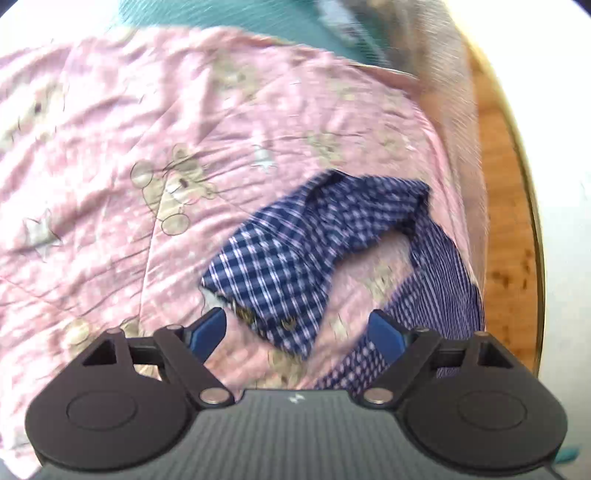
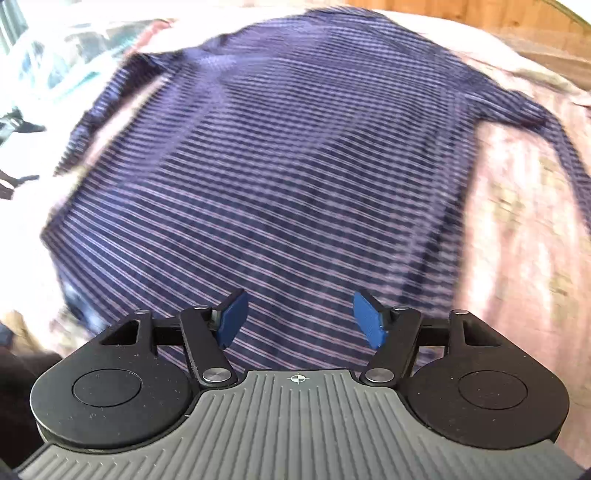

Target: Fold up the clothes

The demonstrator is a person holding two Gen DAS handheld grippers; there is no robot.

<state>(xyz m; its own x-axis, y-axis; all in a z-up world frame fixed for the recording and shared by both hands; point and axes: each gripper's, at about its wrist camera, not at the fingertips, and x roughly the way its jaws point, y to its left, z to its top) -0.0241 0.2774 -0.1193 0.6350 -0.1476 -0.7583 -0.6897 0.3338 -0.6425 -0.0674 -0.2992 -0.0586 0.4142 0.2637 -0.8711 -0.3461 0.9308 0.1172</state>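
A navy checked shirt (image 2: 280,177) lies spread on a pink bedspread (image 1: 110,147) printed with bears. In the left wrist view one sleeve (image 1: 280,258) of the shirt is folded over, its cuff lying just ahead of my left gripper (image 1: 297,328). That gripper is open, its blue pads apart with nothing pressed between them. My right gripper (image 2: 297,317) hovers over the shirt's body near its lower edge, open and empty. Both views are blurred by motion.
The bedspread's edge drops off at the right in the left wrist view, with wooden floor (image 1: 506,221) beyond. Teal fabric (image 1: 236,14) lies at the far end of the bed. Pale clutter (image 2: 55,66) sits at the upper left of the right wrist view.
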